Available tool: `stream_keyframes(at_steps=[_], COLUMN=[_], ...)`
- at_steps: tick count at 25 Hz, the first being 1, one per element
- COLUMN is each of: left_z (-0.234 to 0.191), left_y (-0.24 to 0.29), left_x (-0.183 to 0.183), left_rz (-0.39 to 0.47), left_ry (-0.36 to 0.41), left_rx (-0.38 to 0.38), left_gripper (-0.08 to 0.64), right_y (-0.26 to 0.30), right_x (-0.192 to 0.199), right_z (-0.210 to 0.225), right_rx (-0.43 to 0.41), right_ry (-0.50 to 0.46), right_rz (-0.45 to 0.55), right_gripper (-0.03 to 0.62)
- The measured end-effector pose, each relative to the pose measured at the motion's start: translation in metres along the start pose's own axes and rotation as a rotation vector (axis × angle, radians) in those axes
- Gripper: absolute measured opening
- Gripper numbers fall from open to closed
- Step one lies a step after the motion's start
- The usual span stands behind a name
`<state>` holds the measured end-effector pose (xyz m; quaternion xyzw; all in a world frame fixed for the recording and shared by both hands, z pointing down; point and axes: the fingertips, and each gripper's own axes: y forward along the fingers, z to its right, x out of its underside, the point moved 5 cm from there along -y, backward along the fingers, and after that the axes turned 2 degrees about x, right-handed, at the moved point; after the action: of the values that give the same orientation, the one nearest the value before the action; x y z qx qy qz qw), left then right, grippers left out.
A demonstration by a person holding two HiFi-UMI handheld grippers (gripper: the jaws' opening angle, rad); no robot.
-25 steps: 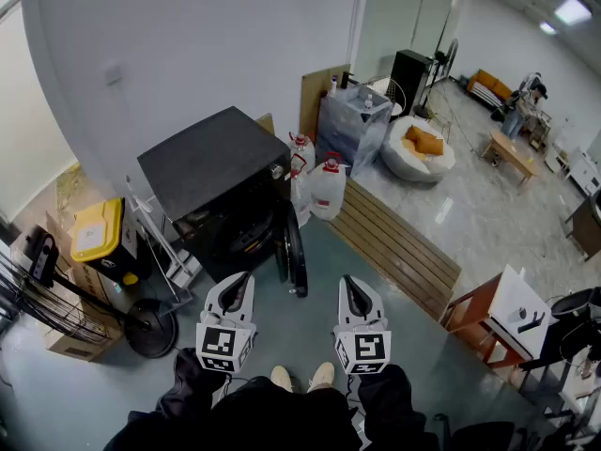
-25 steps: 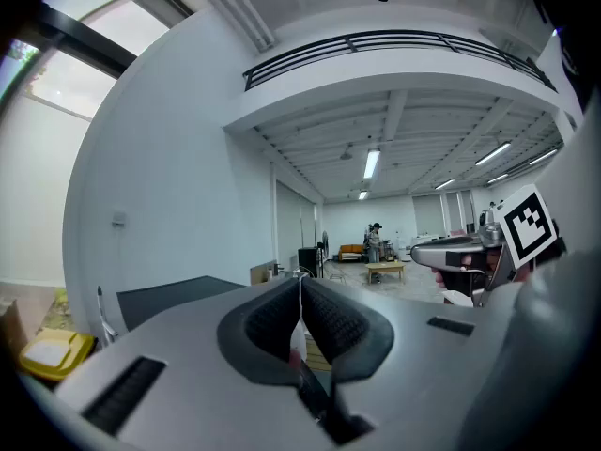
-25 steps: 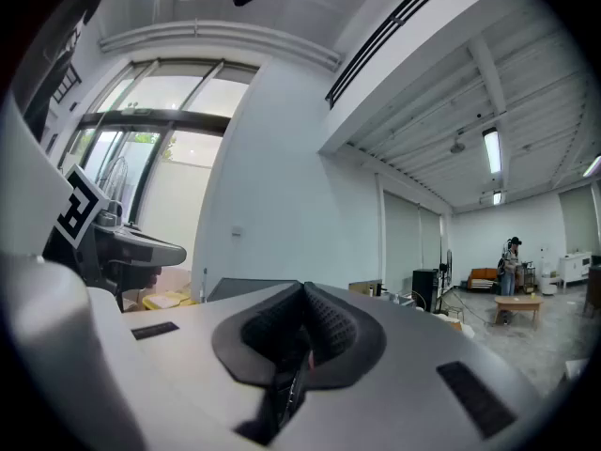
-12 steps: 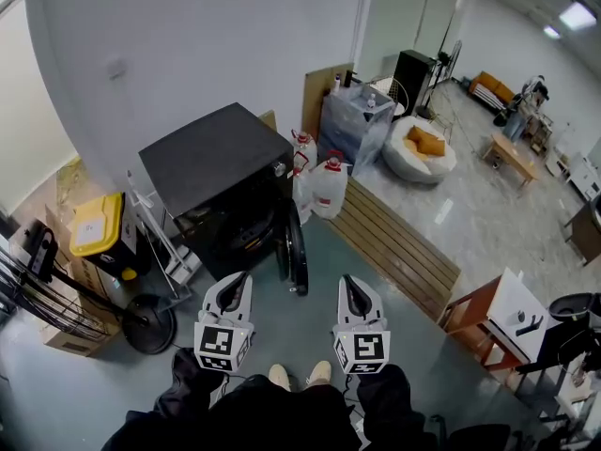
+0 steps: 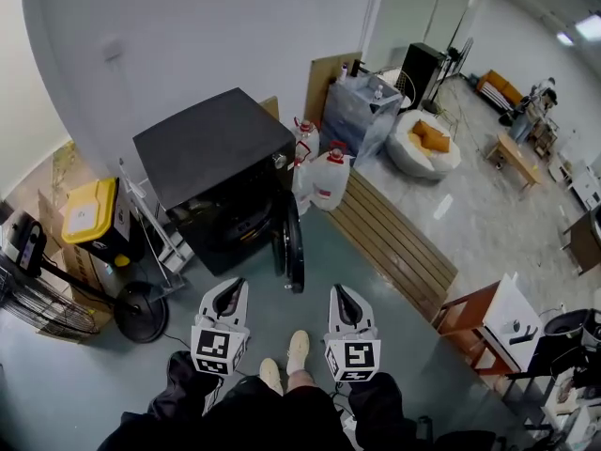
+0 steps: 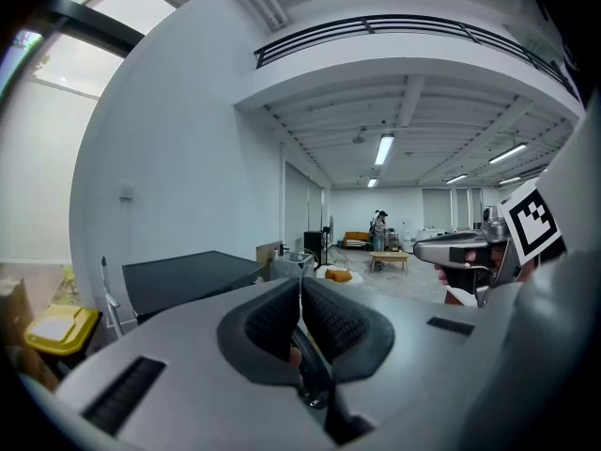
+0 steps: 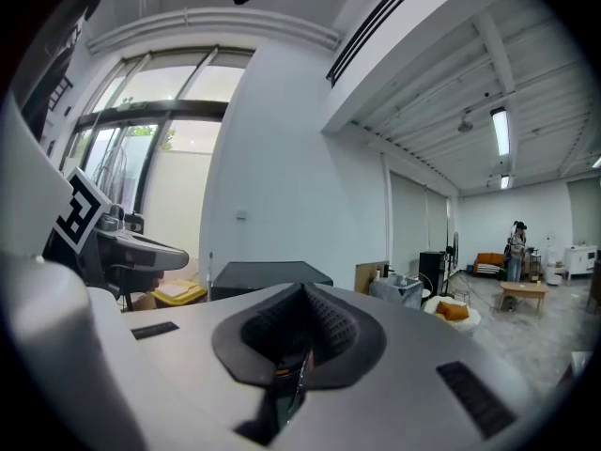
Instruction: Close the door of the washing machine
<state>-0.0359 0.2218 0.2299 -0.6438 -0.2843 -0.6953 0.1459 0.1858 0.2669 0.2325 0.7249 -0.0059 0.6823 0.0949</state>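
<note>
The black washing machine point(image 5: 214, 163) stands against the white wall, and its round door point(image 5: 295, 243) hangs open, swung out edge-on toward me. My left gripper point(image 5: 238, 287) is held low in front of the machine, a little left of the door, shut with nothing in it. To the right of the door is my right gripper point(image 5: 337, 294), also shut and empty. Both are well short of the door. In the left gripper view the left gripper point(image 6: 300, 280) points over the machine's top point(image 6: 188, 272). The right gripper point(image 7: 303, 287) also faces the machine point(image 7: 269, 272).
A yellow-lidded bin point(image 5: 87, 216) and a fan base point(image 5: 141, 314) sit left of the machine. Water jugs point(image 5: 325, 180) and a slatted wooden board point(image 5: 390, 241) lie to its right. A small orange-legged table point(image 5: 496, 319) stands at the far right. My shoes point(image 5: 285, 360) are below the grippers.
Both grippers have sunk a little and drawn back toward my body. One shoe has stepped forward, and the machine sits slightly higher and further left in the head view.
</note>
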Motion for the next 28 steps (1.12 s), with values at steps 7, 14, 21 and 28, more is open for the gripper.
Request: stream_keyframes(at_steps=[7,14,21,28], left_z=[-0.013,-0.030,-0.044,-0.059], left_y=[0.038,0.096,0.148,0.183], left_x=[0.038,0.083,0.143,0.220], left_rz=[-0.085,-0.152,-0.193,-0.277], left_ry=[-0.053,-0.112,-0.167,-0.205], left_rx=[-0.033,-0.092,-0.161,-0.198], left_gripper=[0.029,0.029,0.029,0.029], right_y=[0.046,0.117,0.179,0.219], right_x=[0.040,0.091,0.167,0.254], right_z=[0.003,0.019,0.035,0.029], right_rx=[-0.060,-0.143,-0.203,-0.245], right_ry=[0.005,0.005,0.039,0.053], right_rz=[-0.100,-0.172,-0.265,-0.376], right_gripper=[0.017,0.017,0.017,0.017])
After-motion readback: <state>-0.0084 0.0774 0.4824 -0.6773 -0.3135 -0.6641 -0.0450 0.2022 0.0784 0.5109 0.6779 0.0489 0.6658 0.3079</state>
